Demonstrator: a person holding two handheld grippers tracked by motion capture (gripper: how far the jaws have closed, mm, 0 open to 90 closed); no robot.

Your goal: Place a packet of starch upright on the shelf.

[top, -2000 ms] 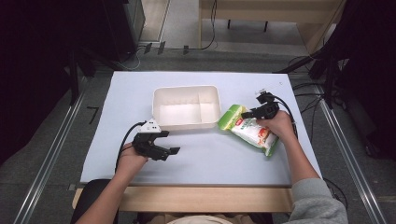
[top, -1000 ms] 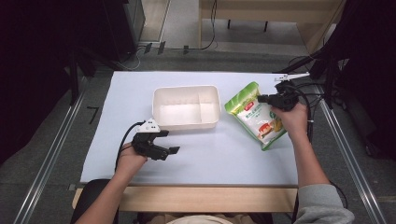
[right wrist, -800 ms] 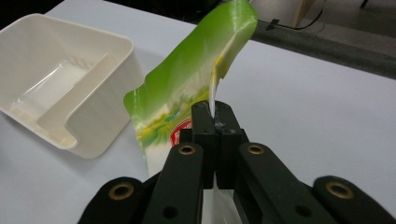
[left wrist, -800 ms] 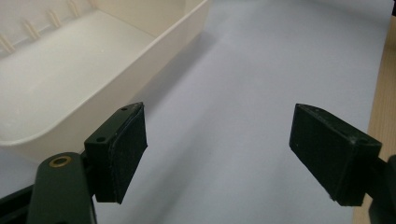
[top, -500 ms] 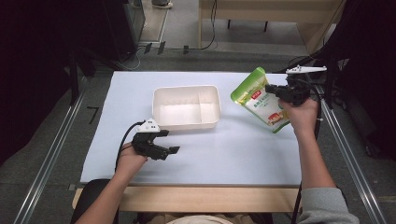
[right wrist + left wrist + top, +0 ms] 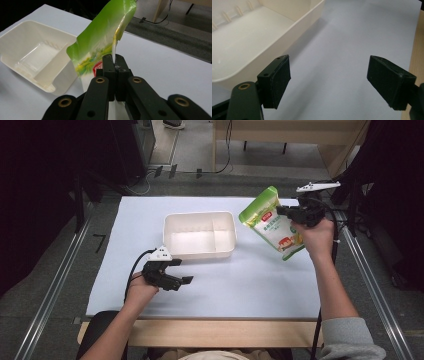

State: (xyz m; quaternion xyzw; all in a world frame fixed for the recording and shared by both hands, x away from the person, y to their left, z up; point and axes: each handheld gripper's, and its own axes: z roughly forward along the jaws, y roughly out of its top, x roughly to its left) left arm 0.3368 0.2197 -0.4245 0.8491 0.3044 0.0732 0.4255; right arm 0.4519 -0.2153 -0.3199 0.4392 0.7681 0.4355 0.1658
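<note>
**Pouch lifted clear, tray still empty**

Nearest you, your left gripper (image 6: 167, 276) rests just in front of the tray (image 6: 199, 251), jaws spread, holding nothing. Beyond it, right of the tray, your right gripper (image 6: 295, 212) has raised the pouch (image 6: 270, 224) off the table, pinching its edge; it probably goes into the tray next. Count: one tray with two compartments, one pouch, two grippers.

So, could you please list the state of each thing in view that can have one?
Green pouch: lifted off the table, pinched at its edge.
White tray: upright on the table, both compartments empty.
Right gripper: shut on the pouch.
Left gripper: open, holding nothing, beside the tray.
</note>
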